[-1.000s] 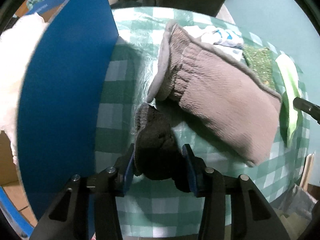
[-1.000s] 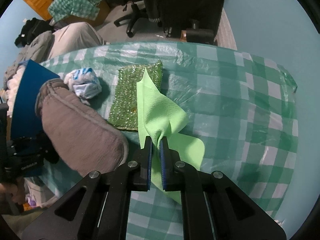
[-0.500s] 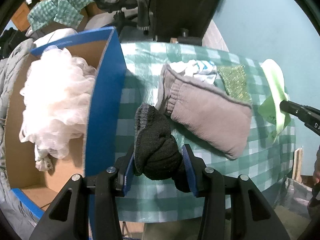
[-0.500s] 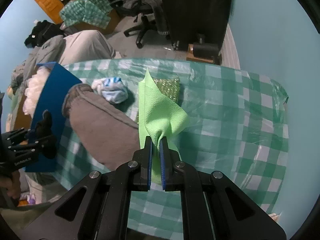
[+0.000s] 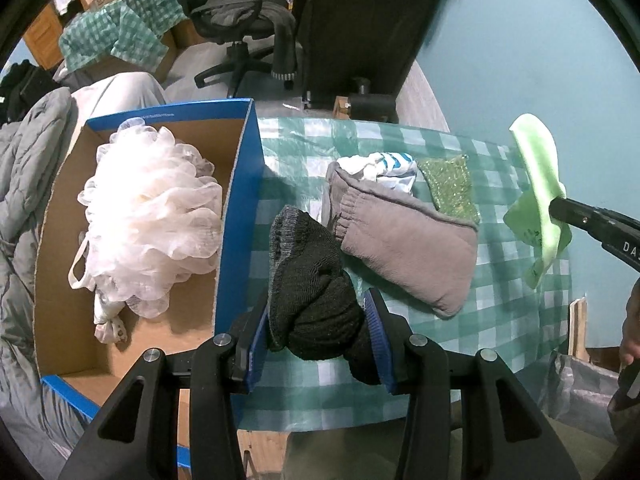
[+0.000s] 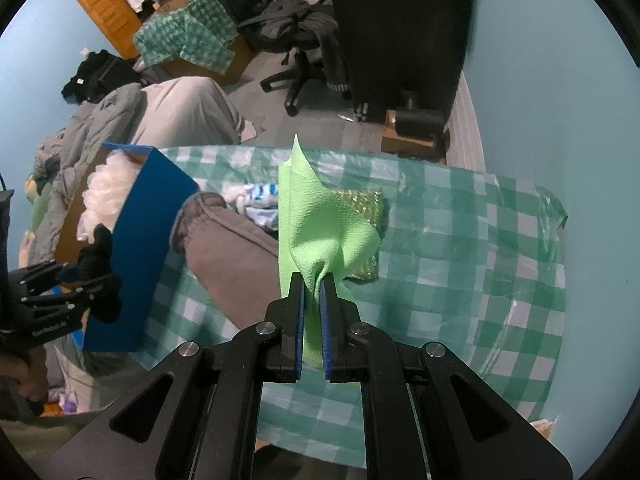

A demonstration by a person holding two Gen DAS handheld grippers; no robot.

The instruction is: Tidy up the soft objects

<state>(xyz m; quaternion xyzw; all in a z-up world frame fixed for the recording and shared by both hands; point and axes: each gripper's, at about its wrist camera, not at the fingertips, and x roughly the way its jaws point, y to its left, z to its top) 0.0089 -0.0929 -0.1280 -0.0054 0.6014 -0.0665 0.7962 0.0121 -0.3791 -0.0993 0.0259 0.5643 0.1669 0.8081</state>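
My left gripper (image 5: 318, 312) is shut on a rolled black sock (image 5: 312, 280), held in the air just right of the blue cardboard box (image 5: 236, 216). A white mesh bath pouf (image 5: 148, 216) lies inside that box. My right gripper (image 6: 312, 292) is shut on a light green cloth (image 6: 320, 220), lifted clear of the checked table (image 6: 460, 248). The same cloth (image 5: 540, 200) hangs at the right of the left wrist view. On the table lie a grey mitten-like pouch (image 5: 404, 240), a white and blue cloth bundle (image 5: 384, 168) and a glittery green sponge (image 5: 452, 188).
The box (image 6: 148, 232) stands at the table's left edge, with grey bedding (image 5: 24, 184) beside it. Behind the table are an office chair (image 5: 244, 28), a dark cabinet (image 5: 360, 32) and a teal wall (image 5: 520, 52). A plastic bag (image 5: 580, 392) hangs off the table's near right.
Both grippers have risen with their loads. The sock and the green cloth have left the table, and the box's inside with the pouf has come into the left wrist view.
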